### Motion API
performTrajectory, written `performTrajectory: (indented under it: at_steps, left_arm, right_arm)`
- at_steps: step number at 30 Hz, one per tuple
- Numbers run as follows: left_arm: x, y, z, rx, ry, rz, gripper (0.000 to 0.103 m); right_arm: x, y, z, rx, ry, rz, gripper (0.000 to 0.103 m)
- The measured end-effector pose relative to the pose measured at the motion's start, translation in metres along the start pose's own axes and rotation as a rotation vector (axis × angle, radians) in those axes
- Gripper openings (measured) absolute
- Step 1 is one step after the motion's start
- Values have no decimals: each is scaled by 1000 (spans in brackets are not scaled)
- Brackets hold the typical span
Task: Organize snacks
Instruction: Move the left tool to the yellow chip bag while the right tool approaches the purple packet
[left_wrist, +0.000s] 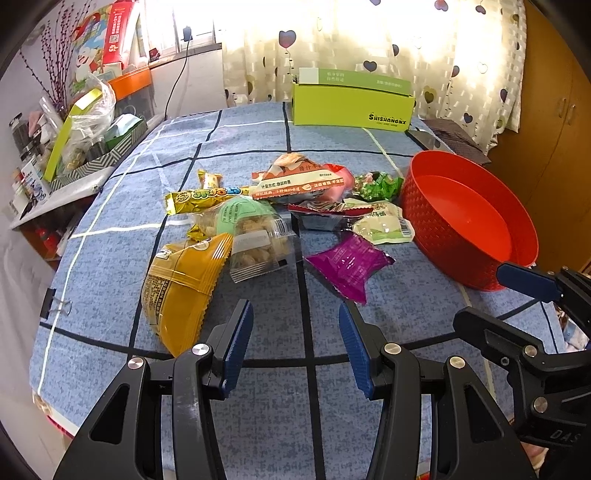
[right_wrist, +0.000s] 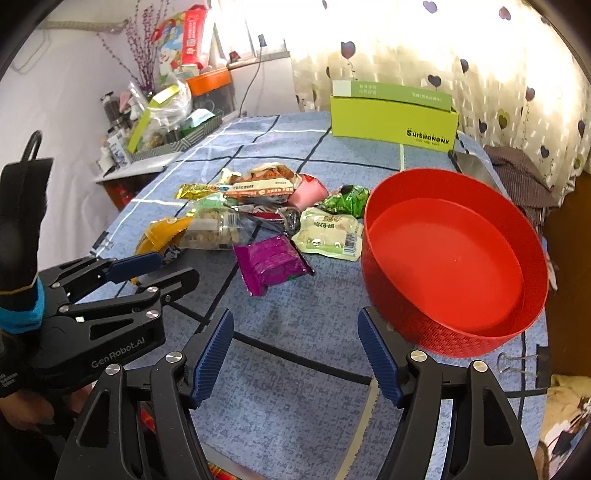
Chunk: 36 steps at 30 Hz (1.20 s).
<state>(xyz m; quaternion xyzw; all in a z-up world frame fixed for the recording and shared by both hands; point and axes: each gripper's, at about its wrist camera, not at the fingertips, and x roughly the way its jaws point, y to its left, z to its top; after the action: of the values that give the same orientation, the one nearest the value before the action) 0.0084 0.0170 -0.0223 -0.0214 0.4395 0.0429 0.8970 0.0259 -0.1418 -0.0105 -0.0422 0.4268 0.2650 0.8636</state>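
Several wrapped snacks lie heaped in the middle of the blue checked tablecloth (left_wrist: 258, 406), none yet in the round red plastic basket (right_wrist: 454, 332), which stands bare just right of the heap. Farthest left is a bulky yellow foil packet (left_wrist: 181, 288), touching a clear bag of pale puffed bites (left_wrist: 251, 240); behind them lies a long gold candy bar wrapper (left_wrist: 207, 194). Nearer the centre, a magenta foil pouch (left_wrist: 349, 264) sits slightly apart from the pile, with a pale green-and-white packet (right_wrist: 328, 236) between it and the basket. The left gripper (left_wrist: 295, 343) hovers short of the heap with its jaws moderately apart and nothing between them; the right gripper (right_wrist: 295, 354) hangs near the basket's front wall, jaws spread wide and likewise bare. The job looks barely begun. A sound first pick would be the magenta pouch, since it lies free: come down over it, pinch across its narrow width away from the crimped ends, lift clear before swinging over the rim, and avoid dragging neighbours along.
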Motion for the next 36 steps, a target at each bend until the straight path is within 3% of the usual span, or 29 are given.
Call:
performTrajectory:
  at_steps: [16, 20, 30, 33, 35, 36]
  left_arm:
    - [-11, 26, -3, -79, -32, -10, 50]
    - [-11, 39, -4, -120, -28, -59, 50]
    - [-8, 78, -10, -268, -32, -64, 50]
    - [-3, 85, -12, -279, -24, -34, 50]
    - [-2, 87, -10, -261, -41, 2, 53]
    - [-2, 88, -10, -253, -47, 9, 61]
  right_arm:
    - [6, 7, 9, -15, -10, 28, 69]
    - [11, 9, 12, -19, -4, 38, 69]
    - [26, 17, 15, -36, 24, 71, 69]
    - [31, 19, 15, -43, 36, 74, 69]
    - [34, 20, 16, -44, 45, 76, 69]
    - [37, 20, 16, -45, 50, 75, 69]
